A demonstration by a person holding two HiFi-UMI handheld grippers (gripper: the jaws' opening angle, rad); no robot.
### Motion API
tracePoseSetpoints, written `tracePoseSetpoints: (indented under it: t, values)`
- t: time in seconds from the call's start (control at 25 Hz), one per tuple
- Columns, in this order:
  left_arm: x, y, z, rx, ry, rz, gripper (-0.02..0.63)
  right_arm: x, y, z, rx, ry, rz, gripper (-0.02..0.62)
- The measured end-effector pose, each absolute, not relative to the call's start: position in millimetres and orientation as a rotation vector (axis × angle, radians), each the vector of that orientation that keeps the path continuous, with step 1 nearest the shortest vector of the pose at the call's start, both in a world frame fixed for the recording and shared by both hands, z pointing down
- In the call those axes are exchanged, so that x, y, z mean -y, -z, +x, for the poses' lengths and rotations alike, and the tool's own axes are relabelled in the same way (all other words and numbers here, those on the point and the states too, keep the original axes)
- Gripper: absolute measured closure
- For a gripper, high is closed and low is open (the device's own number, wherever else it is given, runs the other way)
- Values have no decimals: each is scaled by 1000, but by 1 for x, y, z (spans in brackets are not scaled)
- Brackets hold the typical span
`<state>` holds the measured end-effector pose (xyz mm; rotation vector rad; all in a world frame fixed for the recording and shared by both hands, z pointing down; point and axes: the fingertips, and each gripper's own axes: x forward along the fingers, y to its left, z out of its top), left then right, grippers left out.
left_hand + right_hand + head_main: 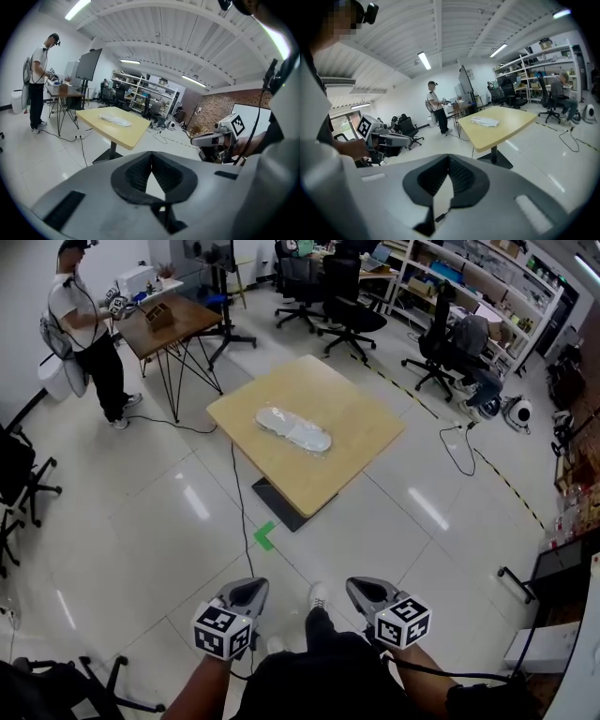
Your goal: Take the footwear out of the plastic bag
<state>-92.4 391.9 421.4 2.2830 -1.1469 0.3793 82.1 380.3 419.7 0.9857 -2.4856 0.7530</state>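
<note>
Plastic bag (293, 429): lies flat near the middle of the surface, centre of the head view; a long pale shape shows through it, probably the footwear, though the view is too far off to be sure.
Floor (141, 521): glossy pale tiles across the whole frame.
Surface (356, 427): light wooden square top on a dark base, centre of the frame, well apart from both grippers.
Smaller surface (169, 322): dark wood, upper left, on thin black legs.
Person (89, 329): stands at the upper left, just beside the smaller surface.
Office chairs (352, 296): black, grouped at the top centre.
Left gripper (249, 589): low in the frame, left of centre; its fingers (140, 171) are clenched together with nothing between them.
Right gripper (364, 589): low in the frame, right of centre; its fingers (461, 176) are likewise pressed together and empty.
Green tape mark (265, 536): on the floor between the grippers and the surface.
</note>
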Motion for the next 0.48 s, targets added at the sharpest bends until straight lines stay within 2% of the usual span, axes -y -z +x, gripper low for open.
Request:
tracePoseSetpoints:
  t: [0.48]
  values:
    - [-258, -411, -58, 1281, -460, 2265, 598, -237, -414, 109, 2590, -730, 845, 592]
